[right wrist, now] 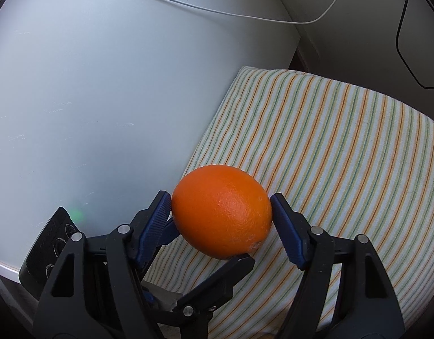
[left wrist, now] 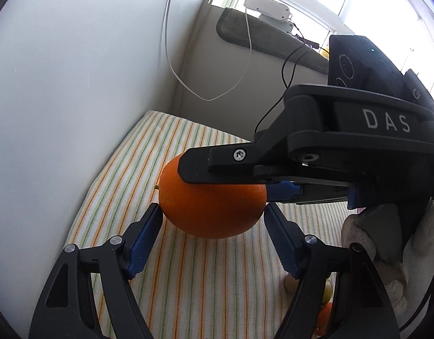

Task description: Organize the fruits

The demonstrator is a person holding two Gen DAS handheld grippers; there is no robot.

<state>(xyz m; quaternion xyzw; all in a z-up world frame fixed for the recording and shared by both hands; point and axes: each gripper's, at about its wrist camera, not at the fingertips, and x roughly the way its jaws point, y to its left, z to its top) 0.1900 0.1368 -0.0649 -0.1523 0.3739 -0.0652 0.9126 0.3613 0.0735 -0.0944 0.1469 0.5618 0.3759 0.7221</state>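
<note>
One orange (left wrist: pixel 211 209) sits over a striped cloth (left wrist: pixel 194 271) and both grippers are at it. In the left wrist view my left gripper (left wrist: pixel 212 210) has its blue pads (left wrist: pixel 145 240) touching the orange's two sides. My right gripper (left wrist: pixel 225 175) reaches in from the right, its black finger over the orange's top. In the right wrist view my right gripper (right wrist: pixel 221 212) has the orange (right wrist: pixel 221 212) between its blue pads (right wrist: pixel 287 231), both touching it. The left gripper's fingers (right wrist: pixel 217 282) show below it.
A white wall (left wrist: pixel 76 84) rises along the cloth's left edge. White and black cables (left wrist: pixel 205 96) hang behind the cloth. More fruit (left wrist: pixel 325 308) lies at the lower right of the left wrist view, partly hidden. A gloved hand (left wrist: pixel 386 254) holds the right gripper.
</note>
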